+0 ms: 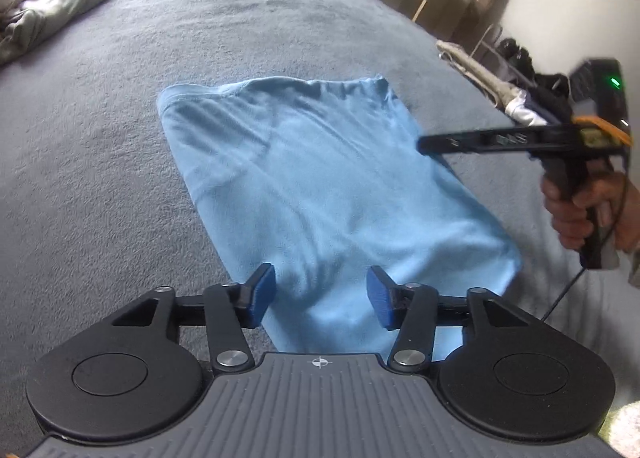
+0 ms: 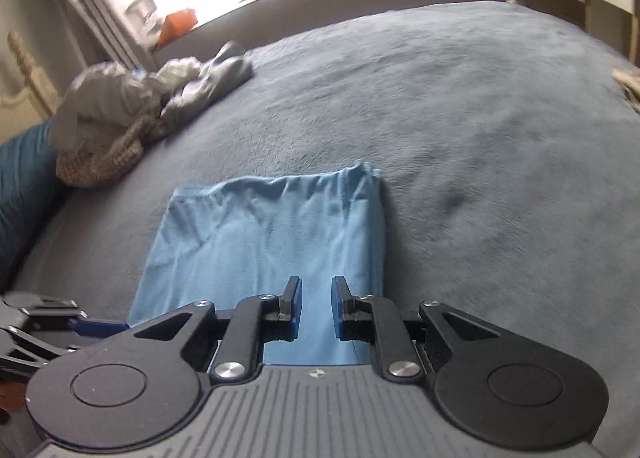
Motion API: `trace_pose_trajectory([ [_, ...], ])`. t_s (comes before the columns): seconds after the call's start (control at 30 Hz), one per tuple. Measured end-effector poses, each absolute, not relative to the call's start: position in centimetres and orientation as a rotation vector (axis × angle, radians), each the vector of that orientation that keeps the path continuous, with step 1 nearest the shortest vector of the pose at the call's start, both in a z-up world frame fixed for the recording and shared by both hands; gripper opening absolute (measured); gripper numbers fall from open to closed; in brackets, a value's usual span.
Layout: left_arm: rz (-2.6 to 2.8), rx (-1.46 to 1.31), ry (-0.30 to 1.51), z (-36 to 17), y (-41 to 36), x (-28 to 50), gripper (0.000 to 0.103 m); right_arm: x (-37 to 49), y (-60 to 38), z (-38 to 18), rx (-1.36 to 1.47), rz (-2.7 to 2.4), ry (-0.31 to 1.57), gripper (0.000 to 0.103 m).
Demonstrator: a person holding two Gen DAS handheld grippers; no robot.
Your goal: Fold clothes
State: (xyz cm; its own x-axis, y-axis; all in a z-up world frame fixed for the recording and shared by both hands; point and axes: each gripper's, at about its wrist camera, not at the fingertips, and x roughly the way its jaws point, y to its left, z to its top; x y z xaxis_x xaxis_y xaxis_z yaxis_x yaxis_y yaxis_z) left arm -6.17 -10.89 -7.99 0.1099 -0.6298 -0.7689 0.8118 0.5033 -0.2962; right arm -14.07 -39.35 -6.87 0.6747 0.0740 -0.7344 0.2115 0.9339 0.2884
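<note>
So, left wrist view first: the light blue knit garment [image 1: 320,194] is lying on the grey-blue fleecy bedspread [image 1: 240,38], already folded into a long rectangle with its near end right under the left gripper [image 1: 322,296]. The blue pads are spread apart with nothing pinched between them — released, hovering over the cloth. On the right edge of this view the right gripper [image 1: 424,144] pokes over the garment's side edge, held by a hand [image 1: 588,210]. A crumpled pile of pale grey clothes [image 1: 44,6] sits well apart at the far left.

Right wrist view: the right gripper's pads show a narrow gap with only the garment lying below — I'd call it slightly open and empty. The far edge of the garment looks wrinkled and bunched at its right corner.

My guess is the next fold brings the near end up to the far one. To do it well, grab both near corners at matching spots, lift together, and lay the edge square — then smooth those wrinkles.
</note>
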Motion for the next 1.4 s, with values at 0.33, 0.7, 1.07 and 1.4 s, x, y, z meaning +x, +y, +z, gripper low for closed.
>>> trace_pose_trajectory([
  [0.33,-1.065,0.265,0.929,-9.6,-10.3,-7.3,0.053,-12.0,-44.9,-7.0,0.546,-0.141,0.731,0.017],
  [0.7,-1.054,0.203,0.940,-9.4,-9.5,-6.9,0.053,-8.4,-45.0,-8.2,0.622,-0.232,0.661,0.016],
  [1.07,-1.028,0.231,0.948,-9.7,-8.2,-6.9,0.055,-2.0,-40.4,-9.9,0.606,-0.064,0.770,0.016],
  [1.4,-0.997,0.230,0.965,-10.0,-7.1,-7.0,0.055,1.1,-33.5,-10.7,0.543,0.299,0.982,0.017],
])
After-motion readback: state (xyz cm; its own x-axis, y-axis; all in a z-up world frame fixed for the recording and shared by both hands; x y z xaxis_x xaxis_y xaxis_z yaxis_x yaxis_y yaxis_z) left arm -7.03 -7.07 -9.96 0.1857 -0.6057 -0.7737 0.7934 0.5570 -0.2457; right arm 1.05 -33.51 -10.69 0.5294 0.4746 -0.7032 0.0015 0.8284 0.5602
